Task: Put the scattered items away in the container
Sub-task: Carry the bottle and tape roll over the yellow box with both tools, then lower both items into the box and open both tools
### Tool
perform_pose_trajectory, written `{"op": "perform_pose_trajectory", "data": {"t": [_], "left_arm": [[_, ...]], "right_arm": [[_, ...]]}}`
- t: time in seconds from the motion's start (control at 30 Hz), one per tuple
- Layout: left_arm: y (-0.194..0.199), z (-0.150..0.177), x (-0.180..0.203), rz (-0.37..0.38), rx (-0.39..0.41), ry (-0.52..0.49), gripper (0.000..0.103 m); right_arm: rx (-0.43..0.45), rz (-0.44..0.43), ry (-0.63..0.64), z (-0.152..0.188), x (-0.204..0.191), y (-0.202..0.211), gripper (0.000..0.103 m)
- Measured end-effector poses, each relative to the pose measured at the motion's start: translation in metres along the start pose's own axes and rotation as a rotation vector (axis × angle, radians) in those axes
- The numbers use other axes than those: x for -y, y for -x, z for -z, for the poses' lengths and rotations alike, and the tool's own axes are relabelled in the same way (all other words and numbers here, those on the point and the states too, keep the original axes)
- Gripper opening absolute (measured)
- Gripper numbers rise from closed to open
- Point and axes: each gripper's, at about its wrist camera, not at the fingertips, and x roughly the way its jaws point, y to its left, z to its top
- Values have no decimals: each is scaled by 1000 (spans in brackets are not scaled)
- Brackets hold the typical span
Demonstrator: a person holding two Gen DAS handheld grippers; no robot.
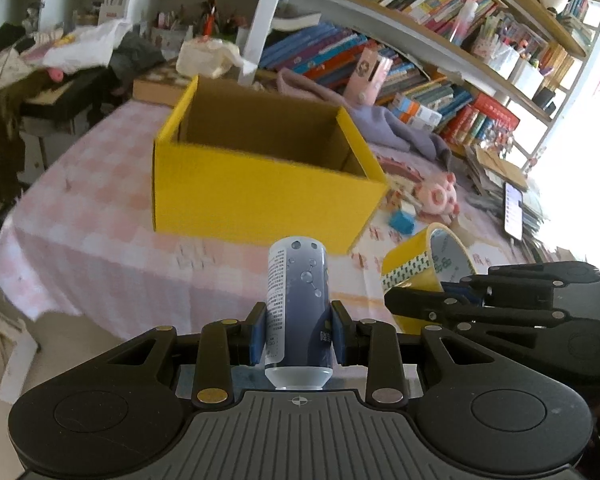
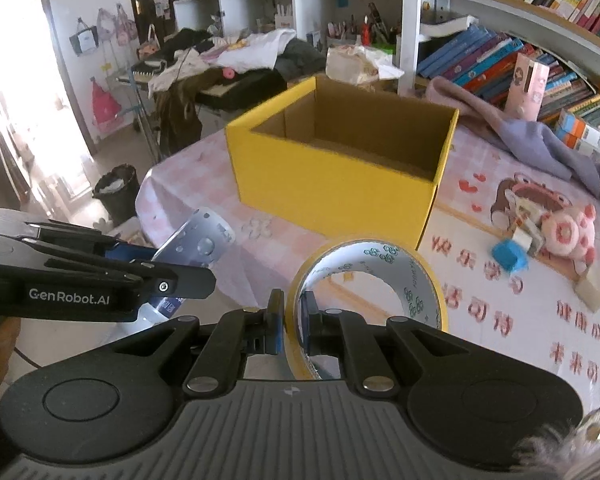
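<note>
An open yellow cardboard box [image 1: 260, 196] stands on the pink checked tablecloth; it also shows in the right wrist view [image 2: 332, 184], and its inside looks empty. My left gripper [image 1: 299, 336] is shut on a blue-grey bottle [image 1: 298, 304], held in front of the box; the bottle shows in the right wrist view [image 2: 202, 240] too. My right gripper [image 2: 293, 320] is shut on the wall of a yellow tape roll [image 2: 380, 280], which also shows in the left wrist view [image 1: 428, 264]. A pink pig plush [image 2: 568, 232], a blue block [image 2: 508, 254] and small blocks lie right of the box.
A purple cloth [image 2: 532, 136] lies behind the box by shelves of books [image 2: 500, 56]. A phone [image 1: 514, 210] rests at the table's right side. A black bin [image 2: 116, 192] stands on the floor to the left. Clothes pile on a desk [image 2: 228, 68] behind.
</note>
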Motion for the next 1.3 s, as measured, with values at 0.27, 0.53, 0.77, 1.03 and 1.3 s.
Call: {"op": "perform_pose_trajectory", "data": {"t": [0.27, 0.53, 0.77, 1.03, 1.3], "left_arm": [[-19, -61, -6, -20, 73, -51, 31], [-55, -128, -12, -49, 121, -115, 31], [-124, -160, -28, -101, 29, -130, 31], [-194, -185, -31, -168, -94, -275, 31], [-224, -188, -35, -204, -185, -360, 31]], "right_arm": [[98, -17, 26, -56, 28, -19, 8], [172, -27, 94, -124, 57, -57, 8], [74, -48, 208, -157, 84, -138, 8], [-121, -48, 272, -161, 109, -215, 8], [-204, -30, 199, -161, 123, -235, 9]]}}
